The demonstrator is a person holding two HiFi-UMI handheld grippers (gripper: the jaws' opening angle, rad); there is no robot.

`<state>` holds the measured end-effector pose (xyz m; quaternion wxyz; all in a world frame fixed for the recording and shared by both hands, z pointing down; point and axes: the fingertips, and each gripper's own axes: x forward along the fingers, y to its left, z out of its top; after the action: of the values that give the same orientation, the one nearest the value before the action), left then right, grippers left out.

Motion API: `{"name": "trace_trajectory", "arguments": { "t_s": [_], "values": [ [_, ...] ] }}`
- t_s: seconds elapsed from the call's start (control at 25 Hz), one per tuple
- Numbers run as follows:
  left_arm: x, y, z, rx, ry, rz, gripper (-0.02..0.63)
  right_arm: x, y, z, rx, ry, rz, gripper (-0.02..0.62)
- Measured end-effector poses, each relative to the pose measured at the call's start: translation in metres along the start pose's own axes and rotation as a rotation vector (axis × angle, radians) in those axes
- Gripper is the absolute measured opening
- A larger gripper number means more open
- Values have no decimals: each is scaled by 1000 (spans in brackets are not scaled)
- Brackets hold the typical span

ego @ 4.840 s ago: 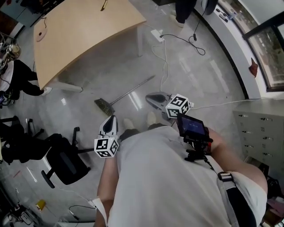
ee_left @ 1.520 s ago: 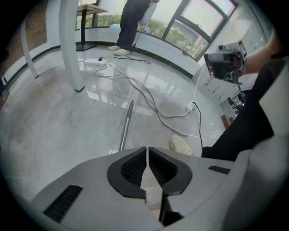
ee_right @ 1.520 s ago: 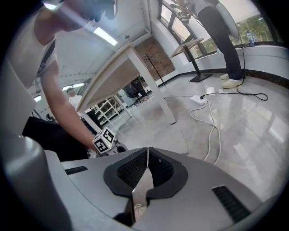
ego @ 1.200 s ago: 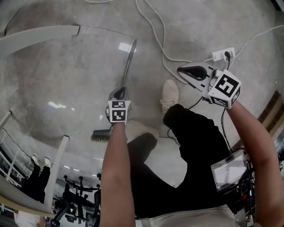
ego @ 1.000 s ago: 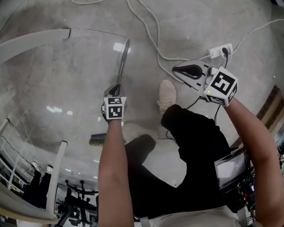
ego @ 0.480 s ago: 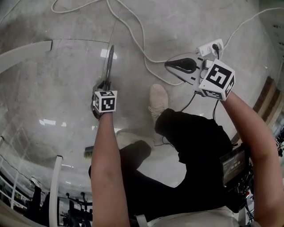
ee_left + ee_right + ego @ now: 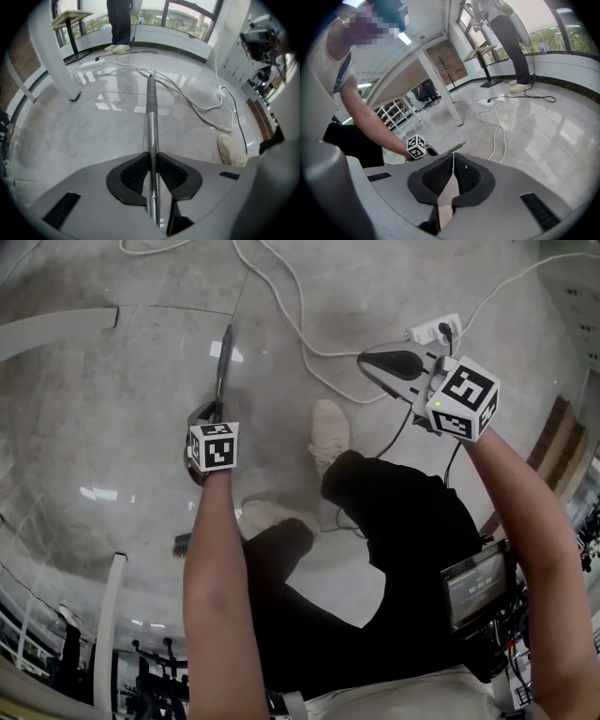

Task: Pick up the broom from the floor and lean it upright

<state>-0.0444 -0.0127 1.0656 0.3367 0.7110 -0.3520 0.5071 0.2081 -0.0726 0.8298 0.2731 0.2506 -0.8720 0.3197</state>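
The broom lies on the glossy floor, its metal handle (image 7: 223, 367) running away from me and its bristle head (image 7: 184, 542) near my left forearm. My left gripper (image 7: 210, 412) points steeply down at the handle. In the left gripper view the handle (image 7: 151, 108) passes straight between the jaws of that gripper (image 7: 153, 158). They have just been closing, and both pads press on the handle. My right gripper (image 7: 371, 360) hovers to the right over the cables, away from the broom. Its jaws (image 7: 453, 161) meet at the tips with nothing between them.
White cables (image 7: 281, 296) snake across the floor to a power strip (image 7: 433, 332) just beyond the right gripper. A white table leg (image 7: 56, 322) lies left of the broom. My shoes (image 7: 328, 432) stand beside the handle. Another person (image 7: 119, 23) stands far off.
The left gripper has shifted along the handle, farther from the bristle head. The right gripper drifted slightly. The broom still lies on the floor.
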Motion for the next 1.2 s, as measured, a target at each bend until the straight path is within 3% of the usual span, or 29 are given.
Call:
{"name": "trace_trajectory", "arguments": {
  "t_s": [0.28,0.52,0.8,1.0,1.2],
  "values": [
    [-142,34,5,-66,-172,94,71,-21,87,48,-42,6,99,18],
    [-266,52,-21,-166,-309,206,71,-38,164,88,-116,31,187,18],
    [-386,67,-84,-294,-403,322,71,-50,244,127,-147,41,241,18],
    [-450,105,-132,-408,-445,428,71,-32,287,168,-234,47,304,18],
    [-498,89,-180,-507,-454,470,71,-54,334,182,-285,82,335,18]
  ]
}}
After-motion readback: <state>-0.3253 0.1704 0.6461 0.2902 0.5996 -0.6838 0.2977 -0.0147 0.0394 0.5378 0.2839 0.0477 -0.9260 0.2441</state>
